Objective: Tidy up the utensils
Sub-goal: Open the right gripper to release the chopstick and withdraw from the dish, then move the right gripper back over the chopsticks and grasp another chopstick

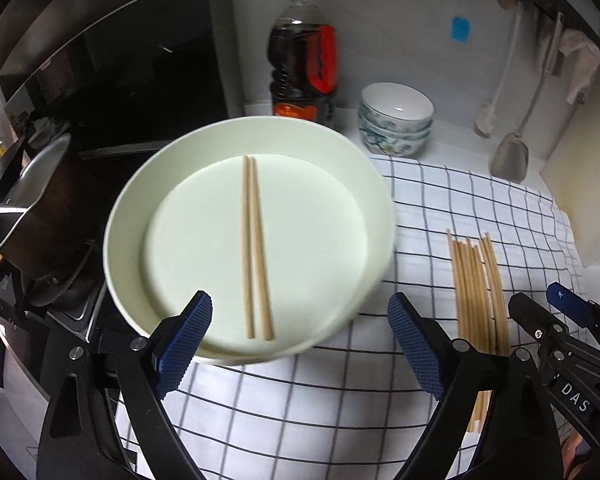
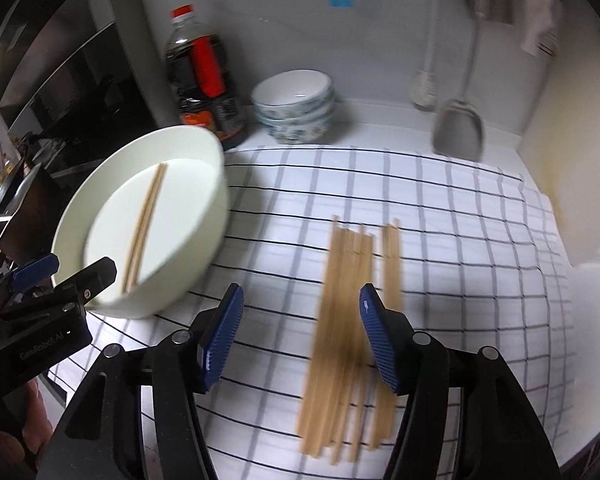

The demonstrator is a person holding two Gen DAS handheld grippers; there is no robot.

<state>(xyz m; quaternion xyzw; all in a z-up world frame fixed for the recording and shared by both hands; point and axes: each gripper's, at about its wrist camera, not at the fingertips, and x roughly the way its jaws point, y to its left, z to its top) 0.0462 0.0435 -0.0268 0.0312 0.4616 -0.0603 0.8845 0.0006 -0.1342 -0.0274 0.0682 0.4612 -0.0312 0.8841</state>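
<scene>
A white round dish [image 1: 120, 220] stands at the left of a checked cloth [image 1: 440, 208], with a pair of wooden chopsticks [image 1: 256, 248] lying side by side in it. My left gripper [image 1: 300, 304] hovers over the dish's near rim, open and empty. Several loose chopsticks [image 2: 344, 340] lie in a bundle on the cloth to the right of the dish [image 2: 204, 208]. My right gripper [image 2: 300, 294] is above the bundle's near half, open, with its right pad over the sticks and nothing gripped. The bundle [image 1: 476, 292] also shows in the left wrist view.
A dark sauce bottle [image 1: 304, 60] and stacked patterned bowls [image 1: 396, 120] stand at the back wall. A spatula [image 1: 510, 160] and a ladle hang at the back right. A lidded pot [image 1: 32, 208] sits on the stove at left. A pale board [image 2: 572, 160] leans at the right.
</scene>
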